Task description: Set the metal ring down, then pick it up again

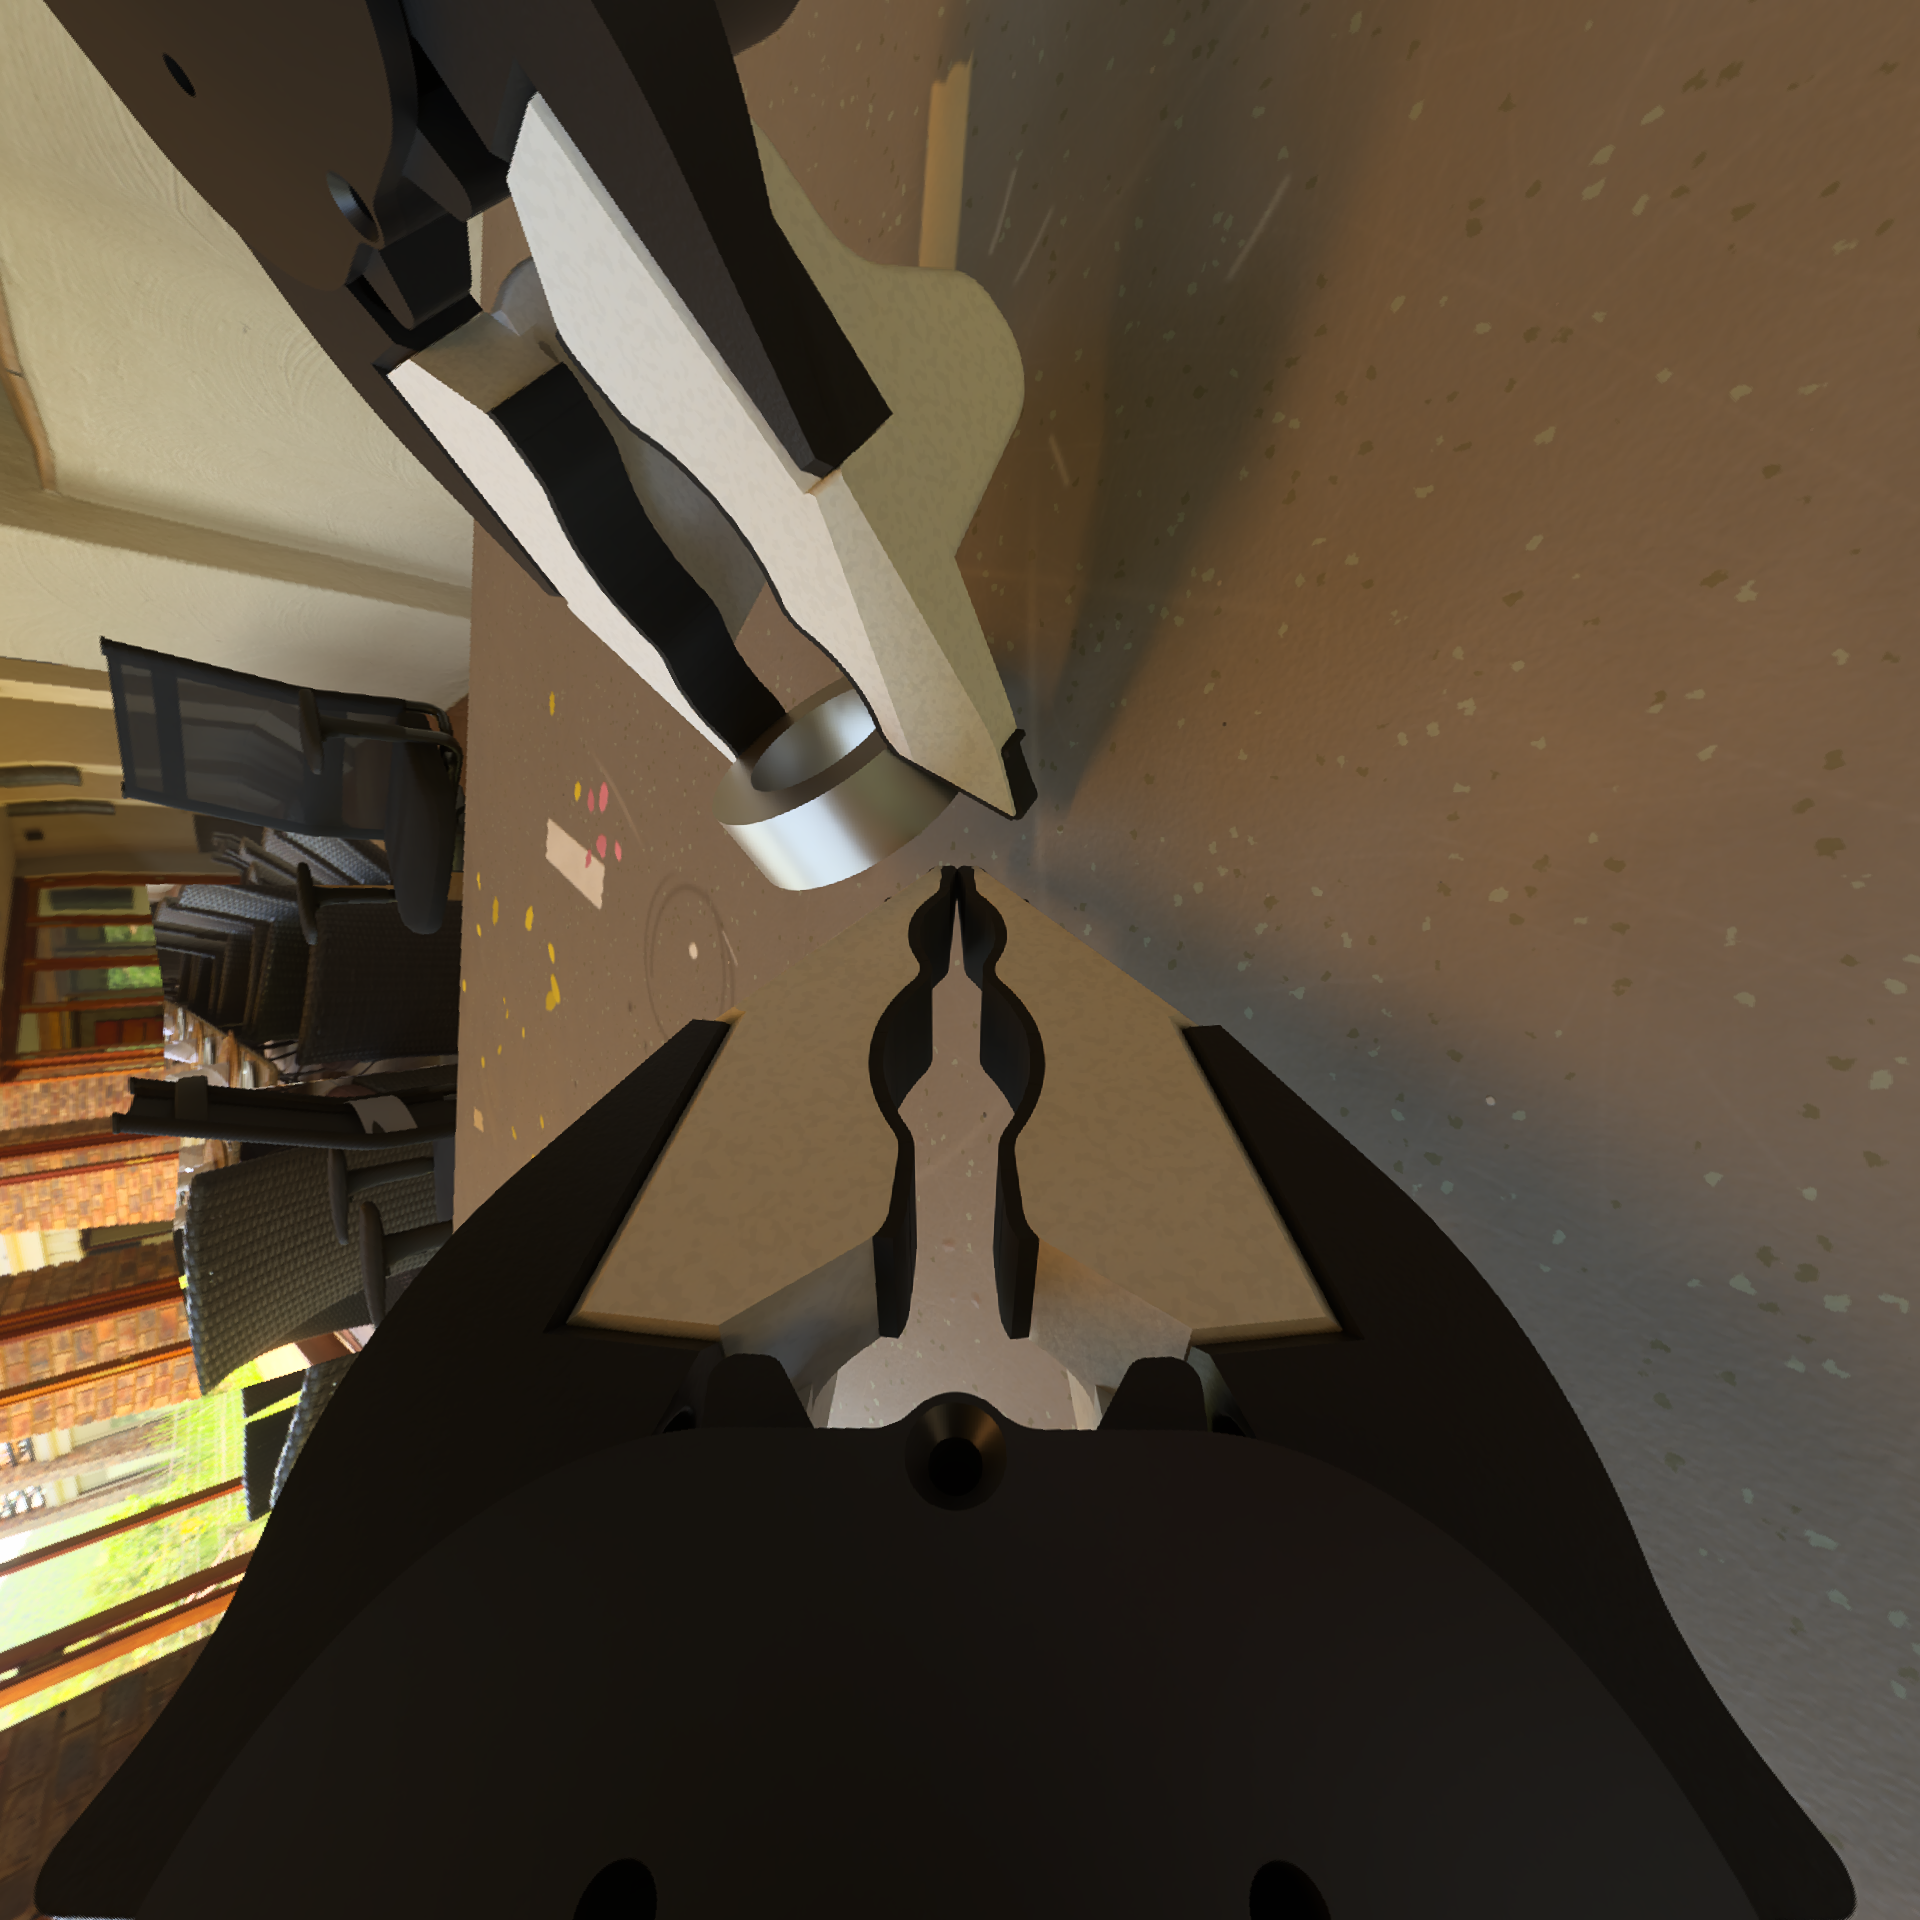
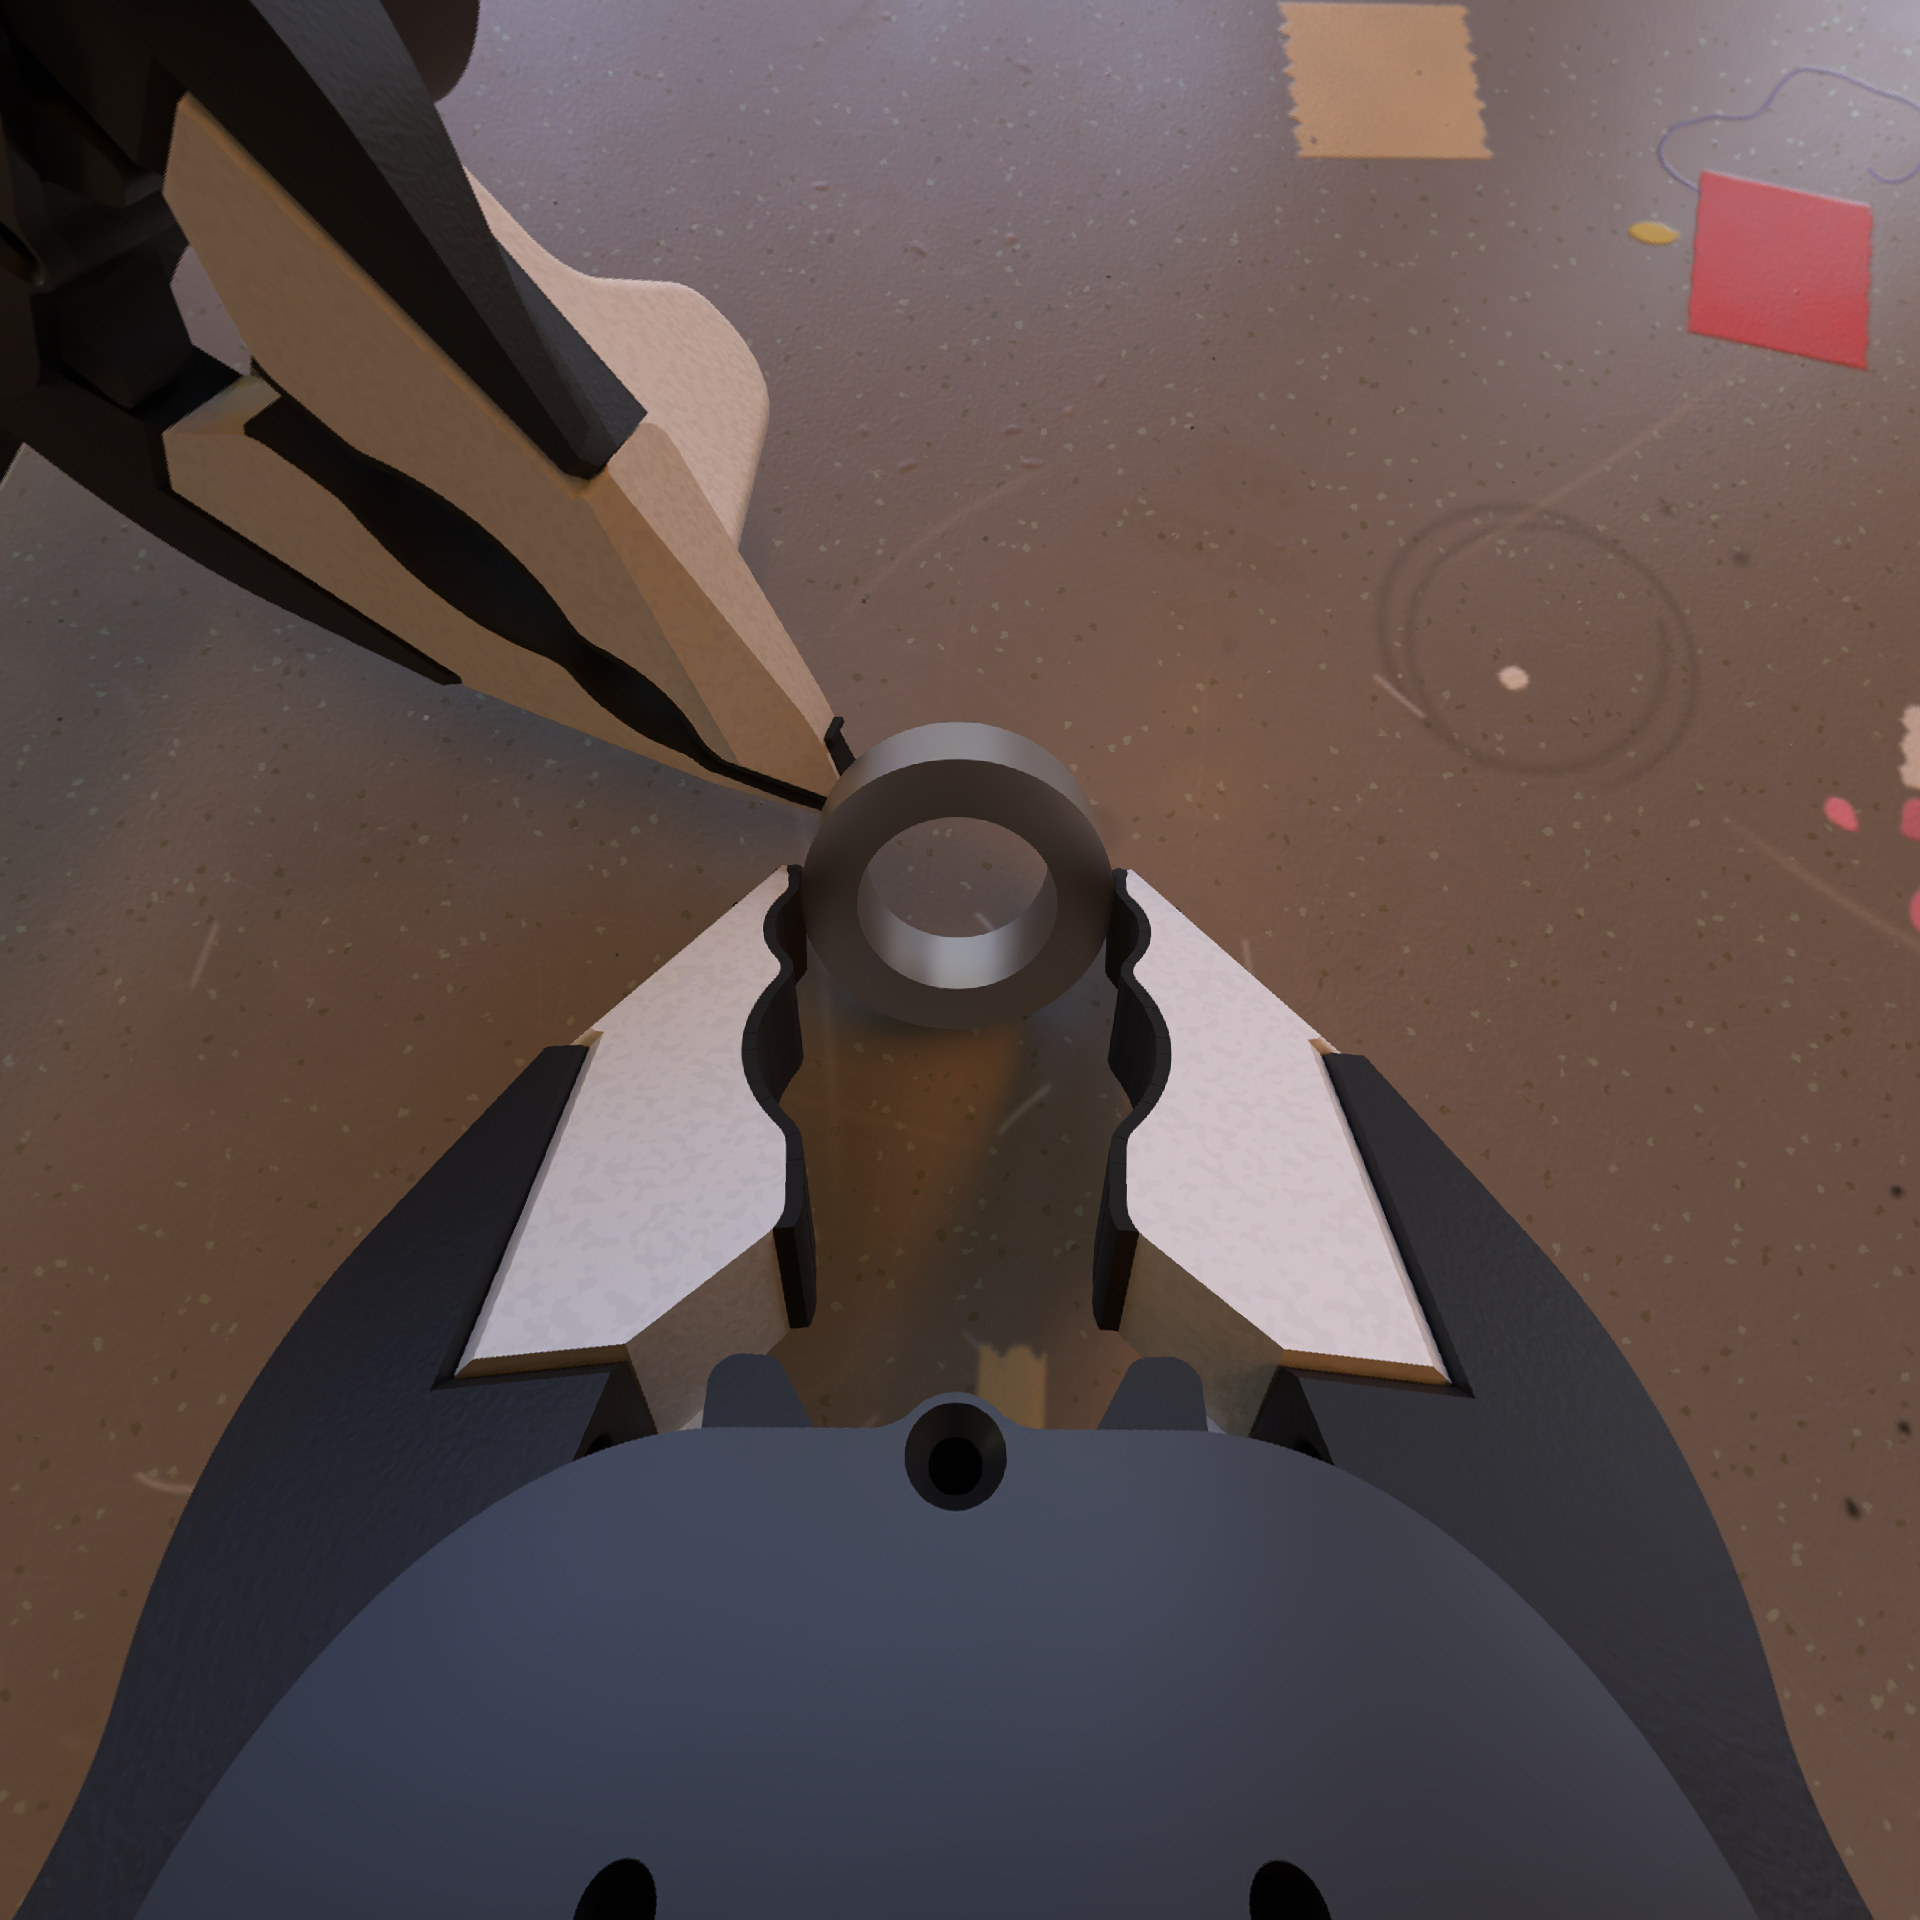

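The metal ring is a short, thick silver-grey band. My right gripper is shut on it, one black pad on each side, with its hole facing the camera. It sits close over the speckled brown table; I cannot tell whether it touches. In the left wrist view the right gripper comes in from the upper left with the ring between its tips. My left gripper is shut and empty, its tips just beside the ring. It also shows in the right wrist view at the upper left.
Flat marks lie on the table: a red square, a tan tape patch, a faint drawn circle. In the left wrist view the table's edge runs along the left, with dark chairs beyond it.
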{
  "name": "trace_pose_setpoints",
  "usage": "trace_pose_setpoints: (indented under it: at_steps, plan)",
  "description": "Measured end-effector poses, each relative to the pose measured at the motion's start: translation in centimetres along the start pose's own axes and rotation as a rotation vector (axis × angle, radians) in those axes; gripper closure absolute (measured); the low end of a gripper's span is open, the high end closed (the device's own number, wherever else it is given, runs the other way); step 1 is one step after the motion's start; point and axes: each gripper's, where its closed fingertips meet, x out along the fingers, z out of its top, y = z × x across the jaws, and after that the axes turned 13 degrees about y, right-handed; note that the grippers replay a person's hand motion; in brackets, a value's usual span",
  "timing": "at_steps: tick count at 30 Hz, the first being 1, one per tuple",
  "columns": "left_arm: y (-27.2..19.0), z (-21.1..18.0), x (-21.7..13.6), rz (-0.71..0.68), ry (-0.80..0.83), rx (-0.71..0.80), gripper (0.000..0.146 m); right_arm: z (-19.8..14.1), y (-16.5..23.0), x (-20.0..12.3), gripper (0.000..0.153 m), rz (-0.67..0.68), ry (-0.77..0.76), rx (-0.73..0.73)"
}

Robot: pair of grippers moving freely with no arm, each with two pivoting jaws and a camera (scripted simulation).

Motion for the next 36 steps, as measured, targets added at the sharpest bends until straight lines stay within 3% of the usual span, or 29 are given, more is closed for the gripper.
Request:
trace_pose_setpoints:
  at_steps: [19, 27, 36]
  plan:
    - [0.1, 0.2, 0.0, -0.058, -0.052, -0.053, 0.146, 0.0, 0.1, 0.1, 0.094, 0.028, -0.025, 0.004]
    - [0.5, -0.6, -0.2, -0.069, -0.041, -0.032, 0.136, 0.1, 0.2, 0.2, 0.094, 0.040, -0.048, 0.009]
    - [0.1, -0.7, 0.0, -0.097, -0.049, 0.015, 0.145, 0.1, 0.2, 0.2, 0.094, 0.050, -0.058, 0.012]
